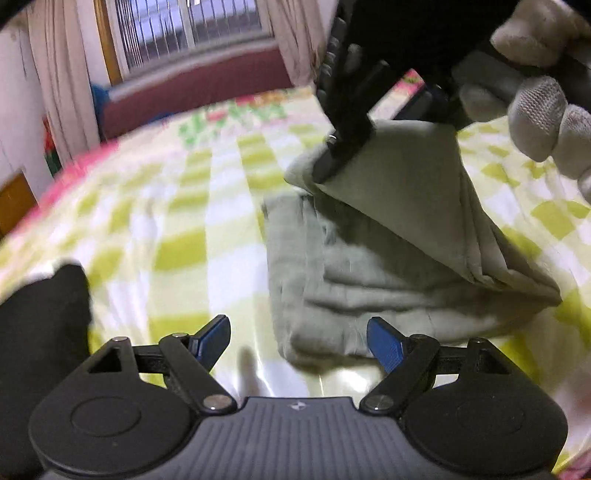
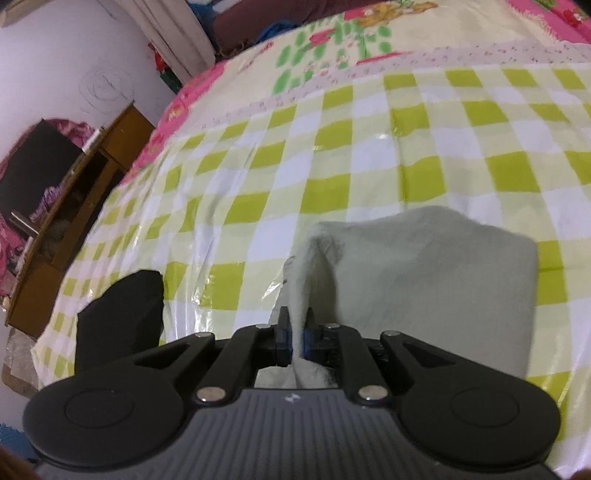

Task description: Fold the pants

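- Left wrist view: the left gripper (image 1: 297, 341) hangs low over the bed, its blue-padded fingers (image 1: 212, 339) spread wide apart with nothing between them.
- The pale green pants (image 1: 369, 280) lie partly folded on the green-and-white checked bedcover (image 1: 177, 229), just ahead of and to the right of the left gripper's fingers.
- The right gripper (image 1: 332, 158) comes in from the top of this view, pinching a corner of the pants and lifting a triangular flap of cloth above the layers that lie flat.
- A gloved hand (image 1: 539, 107) holds that gripper at the upper right.
- A window (image 1: 192, 26) with curtains and a dark red headboard (image 1: 199, 88) stand beyond the bed. The view is blurred.
- Right wrist view: the right gripper (image 2: 295, 338) has its jaws together, clamped on a ridge of the pants (image 2: 424, 273) that rises between the pads.
- The rest of the garment spreads to the right over the checked bedcover (image 2: 332, 147).
- A black object (image 2: 122, 314), which I cannot identify, rests at the lower left of the bed.
- A wooden shelf unit (image 2: 85, 184) stands against the wall to the left.
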Demonstrator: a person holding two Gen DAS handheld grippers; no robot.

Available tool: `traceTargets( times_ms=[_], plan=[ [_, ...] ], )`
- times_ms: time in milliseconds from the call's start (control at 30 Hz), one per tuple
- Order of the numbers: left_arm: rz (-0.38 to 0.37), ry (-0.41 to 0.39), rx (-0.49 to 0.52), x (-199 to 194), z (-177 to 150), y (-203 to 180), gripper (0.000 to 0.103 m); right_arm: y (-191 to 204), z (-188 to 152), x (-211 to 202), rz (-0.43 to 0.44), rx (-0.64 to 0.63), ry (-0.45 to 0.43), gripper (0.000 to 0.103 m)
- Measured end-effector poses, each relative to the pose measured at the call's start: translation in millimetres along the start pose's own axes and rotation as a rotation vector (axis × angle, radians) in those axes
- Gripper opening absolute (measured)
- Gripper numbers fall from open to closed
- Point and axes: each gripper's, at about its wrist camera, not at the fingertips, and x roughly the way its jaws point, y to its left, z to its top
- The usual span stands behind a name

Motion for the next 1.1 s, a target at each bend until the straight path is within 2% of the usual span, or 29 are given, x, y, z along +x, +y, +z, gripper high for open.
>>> traceTargets(
  times_ms=[67, 233, 267, 300, 333, 500, 533, 667, 767, 900, 1000, 1100],
  plan=[
    [-0.038, 0.01, -0.013, 1, -3, 0, 0.094, 10, -8, 17, -0.012, -0.032, 0.038, 0.009],
    [-0.031, -0.004, -0.012, -4, -10, -6, 0.094, 21, -28, 33, -0.007, -0.053, 0.064, 0.015],
    [-0.03, -0.003, -0.02, -5, -11, -6, 0.094, 23, -29, 33, -0.001, -0.064, 0.075, 0.022],
    [-0.03, -0.002, -0.026, -7, -12, -6, 0.094, 24, -30, 30, 0.024, -0.066, 0.088, 0.031],
    [-0.028, 0.0, -0.03, -9, -13, -5, 0.094, 24, -30, 26, 0.041, -0.066, 0.086, 0.033],
    [0.011, 0.003, -0.034, -22, -20, 4, 0.094, 21, -27, -8, 0.11, -0.11, 0.022, 0.038],
    [0.023, -0.002, -0.033, -27, -21, 5, 0.094, 18, -26, -14, 0.097, -0.129, 0.009, 0.038],
    [0.061, -0.054, -0.029, -50, -11, 18, 0.094, -13, -22, -43, -0.053, -0.206, -0.099, 0.039],
    [0.045, -0.121, -0.022, -60, 8, 24, 0.094, -29, -17, -50, -0.083, -0.234, -0.117, 0.041],
    [0.071, -0.182, 0.07, -57, 38, 12, 0.095, -30, 3, -32, -0.099, -0.319, -0.145, 0.041],
    [0.064, -0.185, 0.09, -49, 53, 1, 0.095, -29, 15, -6, -0.067, -0.363, -0.098, 0.04],
    [0.052, -0.187, 0.115, -48, 56, -7, 0.096, -24, 16, 18, 0.003, -0.43, -0.058, 0.039]
  ],
)
